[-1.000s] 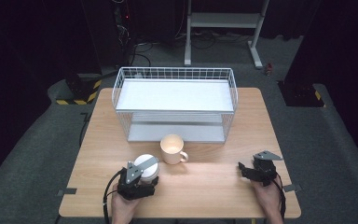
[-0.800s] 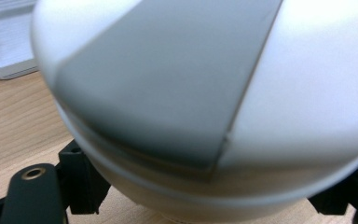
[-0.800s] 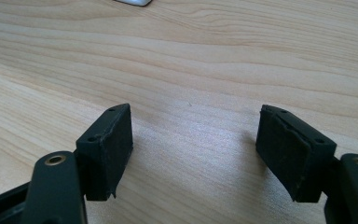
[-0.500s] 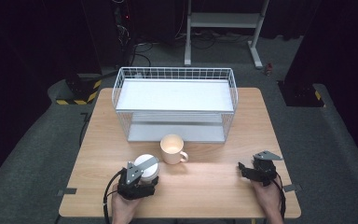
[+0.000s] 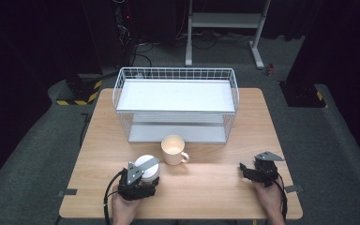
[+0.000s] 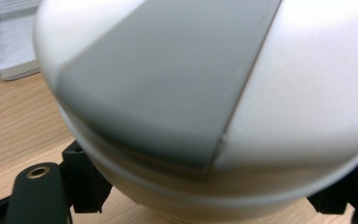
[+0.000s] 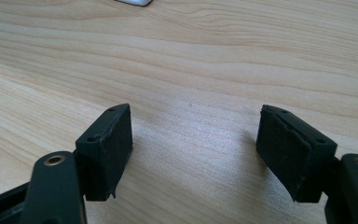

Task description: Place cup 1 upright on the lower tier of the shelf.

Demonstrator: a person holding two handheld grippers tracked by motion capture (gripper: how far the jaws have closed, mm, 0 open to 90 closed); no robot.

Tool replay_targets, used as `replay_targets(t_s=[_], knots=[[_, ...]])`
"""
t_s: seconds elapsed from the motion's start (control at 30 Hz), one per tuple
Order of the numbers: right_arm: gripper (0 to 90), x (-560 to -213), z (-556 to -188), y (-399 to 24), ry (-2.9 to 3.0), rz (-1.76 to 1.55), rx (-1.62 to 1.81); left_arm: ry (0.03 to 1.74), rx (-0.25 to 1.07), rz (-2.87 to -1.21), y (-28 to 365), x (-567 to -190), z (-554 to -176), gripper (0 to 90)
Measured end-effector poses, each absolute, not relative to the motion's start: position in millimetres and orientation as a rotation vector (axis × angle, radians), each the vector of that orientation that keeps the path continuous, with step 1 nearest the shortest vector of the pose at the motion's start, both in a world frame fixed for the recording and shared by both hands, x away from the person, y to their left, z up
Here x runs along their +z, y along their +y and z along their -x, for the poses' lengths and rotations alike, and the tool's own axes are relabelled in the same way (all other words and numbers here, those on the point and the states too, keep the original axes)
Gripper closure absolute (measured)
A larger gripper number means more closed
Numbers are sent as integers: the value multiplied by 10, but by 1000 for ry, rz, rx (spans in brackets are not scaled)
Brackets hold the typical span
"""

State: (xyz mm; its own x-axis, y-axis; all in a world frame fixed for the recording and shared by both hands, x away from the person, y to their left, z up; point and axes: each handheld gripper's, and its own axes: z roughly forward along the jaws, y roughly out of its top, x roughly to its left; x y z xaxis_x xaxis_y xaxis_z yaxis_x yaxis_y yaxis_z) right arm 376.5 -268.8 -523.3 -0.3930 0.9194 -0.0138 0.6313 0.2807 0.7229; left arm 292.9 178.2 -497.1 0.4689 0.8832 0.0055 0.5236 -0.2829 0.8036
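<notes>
Left gripper view: white lid (image 6: 205,93) sits clamped between its jaws; right gripper (image 7: 193,154) gapes empty.

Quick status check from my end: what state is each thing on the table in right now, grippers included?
white lidded jar: upright on the table, lid on, between the left jaws.
left gripper: shut on the jar.
right gripper: open, nothing between its jaws, just over bare wood.
mug: upright, untouched, in front of the rack.
wire rack: upright, both shelves bare.
</notes>
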Motion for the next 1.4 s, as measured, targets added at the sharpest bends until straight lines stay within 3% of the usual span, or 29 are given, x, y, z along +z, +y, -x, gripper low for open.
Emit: replay_targets(t_s=[1.4], knots=[[272, -5232, -3756, -2684, 2135, -1382, 897, 1194, 618, -1926, 1927, -4765, -3283, 191]])
